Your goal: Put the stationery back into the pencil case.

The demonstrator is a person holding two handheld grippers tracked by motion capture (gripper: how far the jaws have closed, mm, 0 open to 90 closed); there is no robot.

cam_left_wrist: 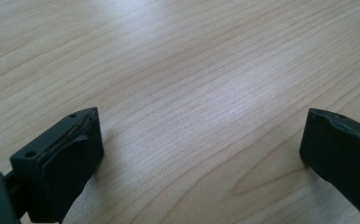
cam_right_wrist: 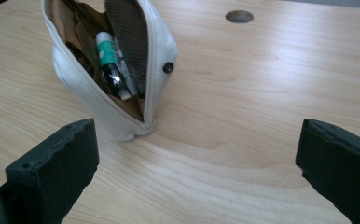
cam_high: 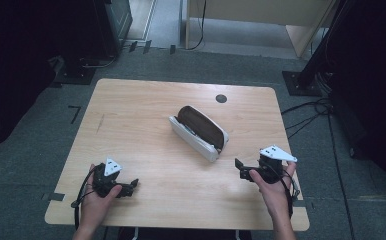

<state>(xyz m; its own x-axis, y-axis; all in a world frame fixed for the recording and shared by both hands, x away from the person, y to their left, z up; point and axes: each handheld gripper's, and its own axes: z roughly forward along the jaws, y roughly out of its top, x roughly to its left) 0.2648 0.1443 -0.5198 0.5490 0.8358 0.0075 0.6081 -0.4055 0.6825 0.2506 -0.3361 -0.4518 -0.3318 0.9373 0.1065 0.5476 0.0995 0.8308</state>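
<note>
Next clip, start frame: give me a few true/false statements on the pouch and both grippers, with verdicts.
1. The white pouch lies open on the table. True.
2. The left gripper holds the pouch. False: its jaws are apart over bare wood.
3. A green-and-white tube sits inside the pouch. True.
4. The right gripper is shut. False: its jaws stand wide apart, clear of the pouch.
5. The round hole lies beyond the pouch. True.

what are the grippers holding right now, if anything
Nothing. The left gripper and right gripper are both open over bare table; the pouch lies untouched.
</note>
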